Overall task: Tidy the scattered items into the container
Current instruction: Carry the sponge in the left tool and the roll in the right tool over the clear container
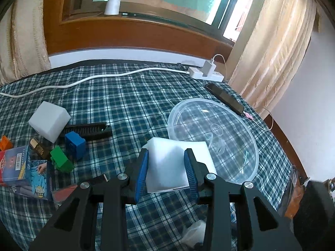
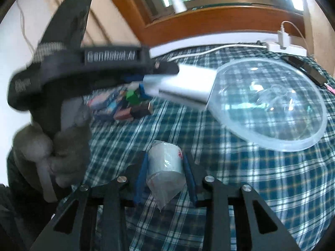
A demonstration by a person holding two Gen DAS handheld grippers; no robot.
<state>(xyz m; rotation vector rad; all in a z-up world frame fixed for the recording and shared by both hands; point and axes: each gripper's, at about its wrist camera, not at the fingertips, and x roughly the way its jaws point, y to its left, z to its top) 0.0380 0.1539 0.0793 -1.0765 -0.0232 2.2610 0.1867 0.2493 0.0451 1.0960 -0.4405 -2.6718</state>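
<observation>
Listing, on a blue-and-white plaid cloth (image 1: pixel 129 96):

- Left gripper (image 1: pixel 166 156): blue pads closed against the two sides of a white foam block (image 1: pixel 167 163); block held up off the cloth, its far edge reaching the near rim of the container. Seen also from the right wrist view, gripped in a gloved hand (image 2: pixel 62 144), block (image 2: pixel 188 85) pointing at the bowl's rim.
- Right gripper (image 2: pixel 165 161): jaws narrowed on a small white plastic-wrapped roll (image 2: pixel 165 165) bearing a red mark; blue pads against its sides; wrapper ending in a point toward the camera. Raised or resting on the cloth: cannot tell.
- Container: clear round plastic bowl (image 1: pixel 213 133), shallow, sitting on the cloth right of centre, with nothing certain inside beyond reflections.
- Second white foam block (image 1: pixel 49 121), left, on the cloth, touching a black brush (image 1: pixel 88 128) lying just beside it.
- Blue toy block (image 1: pixel 75 145), in front of the brush.
- Green toy block (image 1: pixel 60 159), near the blue one.
- Orange block (image 1: pixel 5 143), far left edge, partly cut off.
- Printed card boxes (image 1: pixel 18 167), red and blue, stacked at the left edge.
- Dark phone (image 1: pixel 224 98), behind the bowl, with a pink-tipped cable at one end.
- White power strip (image 1: pixel 206 74) with charger, at the far edge of the cloth; white cord (image 1: pixel 94 78) running left from it.
- White spool (image 1: pixel 113 1) upright on the windowsill.
</observation>
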